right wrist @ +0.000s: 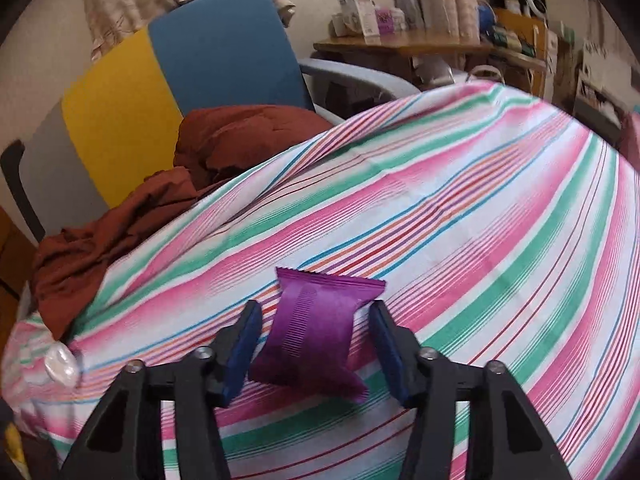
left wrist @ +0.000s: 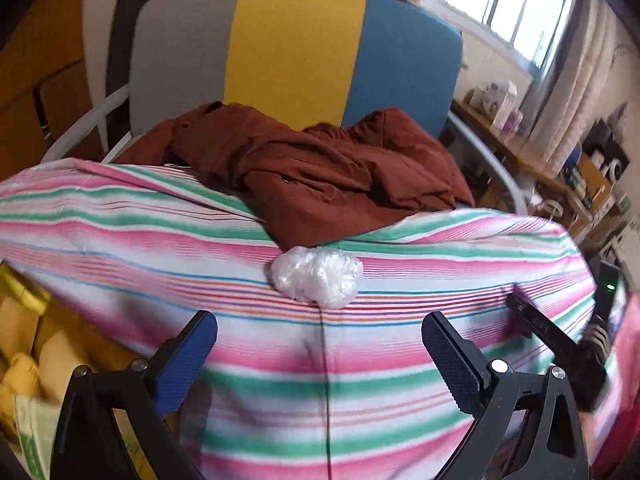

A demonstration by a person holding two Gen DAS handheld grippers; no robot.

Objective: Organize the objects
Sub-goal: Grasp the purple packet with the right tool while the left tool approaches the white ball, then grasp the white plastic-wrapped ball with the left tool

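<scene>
Right gripper (right wrist: 316,344) jaws narrowly bracket a purple packet (right wrist: 316,336); left gripper (left wrist: 320,344) jaws wide, empty.

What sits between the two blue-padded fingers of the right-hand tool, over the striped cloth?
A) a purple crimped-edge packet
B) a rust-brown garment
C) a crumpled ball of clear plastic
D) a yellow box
A: in the right wrist view a purple packet with crimped edges lies between the right gripper fingers, while the clear plastic ball lies far off at the cloth's edge.
</scene>
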